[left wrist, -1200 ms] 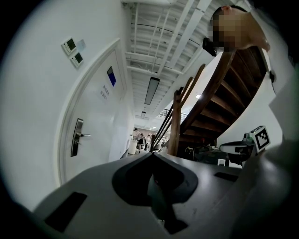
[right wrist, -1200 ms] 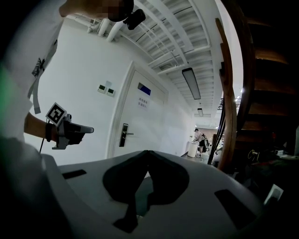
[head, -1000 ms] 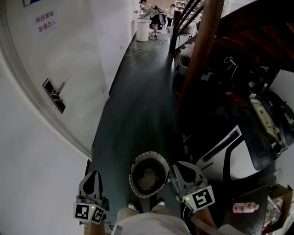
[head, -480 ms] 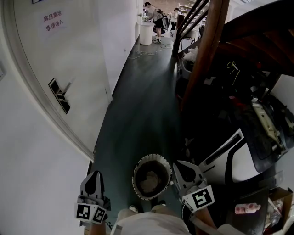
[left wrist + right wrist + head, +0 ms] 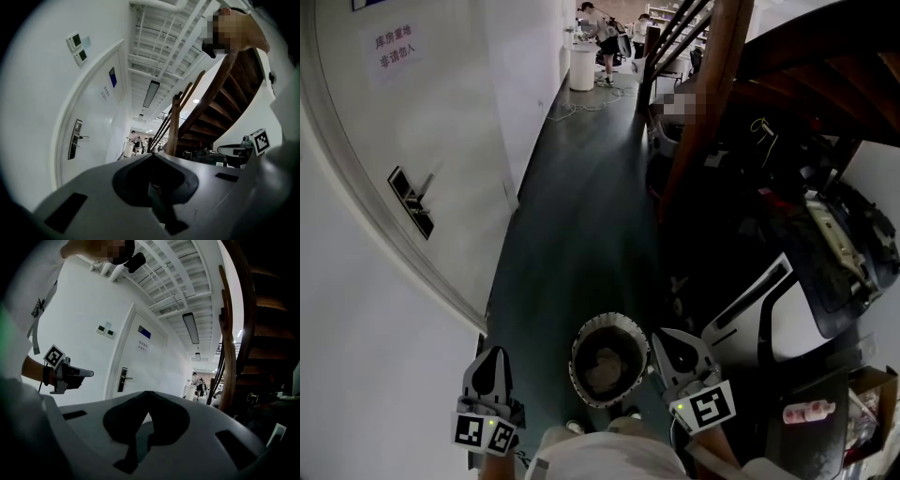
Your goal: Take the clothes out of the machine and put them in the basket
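Both claws are closed and empty.
- left gripper [image 5: 493, 356]: jaws pressed together, nothing between them. It sits left of the basket [image 5: 577, 337], near but not touching it, and points level down the corridor.
- right gripper [image 5: 659, 336]: jaws also meet at the tips with nothing in them. It is just beside the basket's right rim. I can't tell from the head view whether it touches the rim.

The basket stands on the dark floor [image 5: 581, 216] between the two grippers, directly in front of the person's feet. A pale lump of clothes [image 5: 602, 364] lies in the bottom of it, below and between both claws, held by neither.

The white machine [image 5: 783, 323] with a black band is to the right of the basket, beyond the right gripper. The dark, cluttered area around it is too dim to read, so I can't tell whether any clothes are in the machine.

Left of the basket is a white door with a lever handle [image 5: 411, 199]. A wooden stair post [image 5: 698, 122] rises beyond the basket to the right. People [image 5: 602, 37] stand well beyond the basket at the far end of the corridor.
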Demonstrator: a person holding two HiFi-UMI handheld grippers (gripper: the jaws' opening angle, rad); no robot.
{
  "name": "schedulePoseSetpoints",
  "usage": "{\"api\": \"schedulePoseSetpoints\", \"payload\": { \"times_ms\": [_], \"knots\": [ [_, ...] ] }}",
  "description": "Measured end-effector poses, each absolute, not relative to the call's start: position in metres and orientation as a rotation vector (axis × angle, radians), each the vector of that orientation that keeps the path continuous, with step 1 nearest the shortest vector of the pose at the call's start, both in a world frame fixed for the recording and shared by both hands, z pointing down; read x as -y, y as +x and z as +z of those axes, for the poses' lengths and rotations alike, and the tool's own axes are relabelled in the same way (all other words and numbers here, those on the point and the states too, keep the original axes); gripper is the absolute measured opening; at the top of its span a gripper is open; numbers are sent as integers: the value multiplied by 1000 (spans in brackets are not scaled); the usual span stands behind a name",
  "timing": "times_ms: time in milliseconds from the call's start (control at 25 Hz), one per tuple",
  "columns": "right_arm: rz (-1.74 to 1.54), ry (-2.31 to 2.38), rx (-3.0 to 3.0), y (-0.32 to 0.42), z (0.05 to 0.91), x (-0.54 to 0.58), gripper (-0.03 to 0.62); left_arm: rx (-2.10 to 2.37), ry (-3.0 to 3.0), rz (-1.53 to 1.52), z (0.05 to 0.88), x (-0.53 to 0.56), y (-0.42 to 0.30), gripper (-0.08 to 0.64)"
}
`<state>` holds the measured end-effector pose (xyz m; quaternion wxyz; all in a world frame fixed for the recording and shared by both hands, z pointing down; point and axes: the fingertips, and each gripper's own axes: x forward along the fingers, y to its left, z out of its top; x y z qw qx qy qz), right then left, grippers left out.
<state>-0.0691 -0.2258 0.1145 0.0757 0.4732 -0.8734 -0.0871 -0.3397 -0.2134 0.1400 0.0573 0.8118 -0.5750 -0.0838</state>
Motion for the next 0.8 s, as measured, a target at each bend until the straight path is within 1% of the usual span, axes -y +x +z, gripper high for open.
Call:
{"api": "schedulePoseSetpoints", "payload": {
  "times_ms": [800],
  "knots": [
    [-261,1462,2570,-42,112,228,11,1683,2484,-287,138,230,-311,14]
  ]
}}
